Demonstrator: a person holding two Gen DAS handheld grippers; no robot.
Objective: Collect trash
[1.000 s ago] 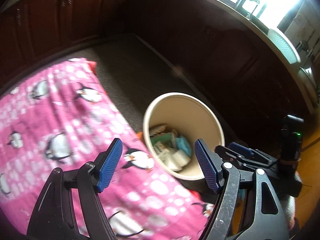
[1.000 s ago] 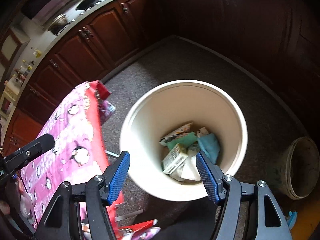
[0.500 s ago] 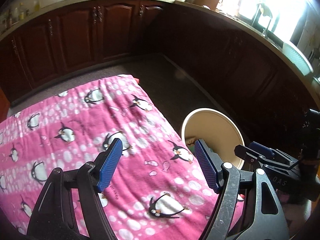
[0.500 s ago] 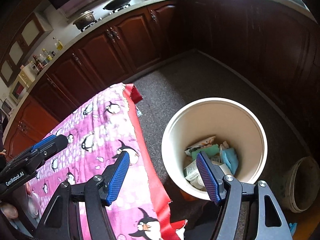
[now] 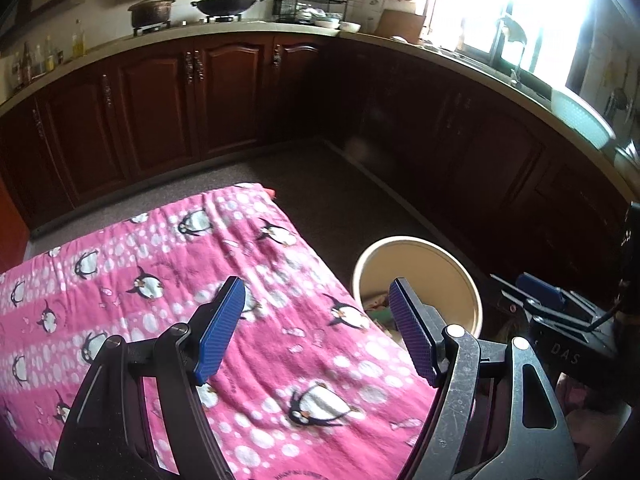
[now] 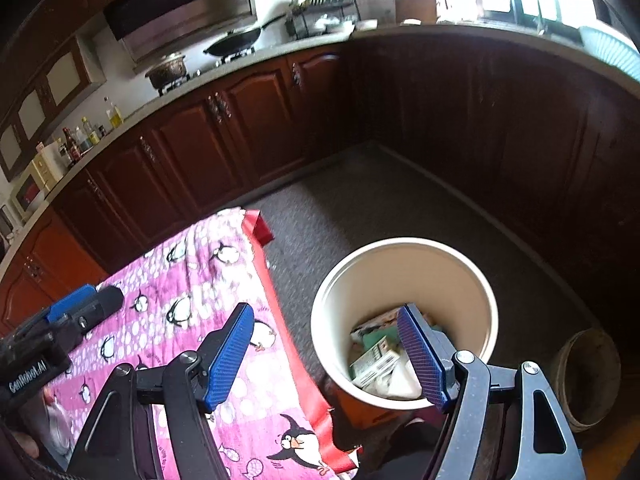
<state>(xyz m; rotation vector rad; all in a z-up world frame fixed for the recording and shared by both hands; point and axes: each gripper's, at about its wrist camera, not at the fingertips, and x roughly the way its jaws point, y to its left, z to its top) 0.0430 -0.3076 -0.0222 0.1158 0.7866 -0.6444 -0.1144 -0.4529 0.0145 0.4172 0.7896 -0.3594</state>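
Note:
A cream round bin (image 6: 404,248) stands on the floor beside the table, with several wrappers and cartons of trash (image 6: 376,362) at its bottom. In the left wrist view the same bin (image 5: 448,264) shows at the right of the table edge. My left gripper (image 5: 316,330) hangs open over the pink penguin cloth (image 5: 160,280), nothing between its blue pads. My right gripper (image 6: 334,354) is raised above the table edge and the bin's near rim; its jaws are opening and nothing is between them. The left gripper (image 6: 76,308) also shows at the left of the right wrist view.
Dark wooden cabinets (image 5: 224,96) run around the room under a pale counter with a wok (image 5: 224,2) and a pot (image 5: 152,10). A brown basin (image 6: 588,376) sits on the floor right of the bin. Grey floor (image 6: 360,204) lies between table and cabinets.
Both grippers have risen and tilted up away from the bin, so the counter and stove have come into view. The bin now sits lower and smaller in both views.

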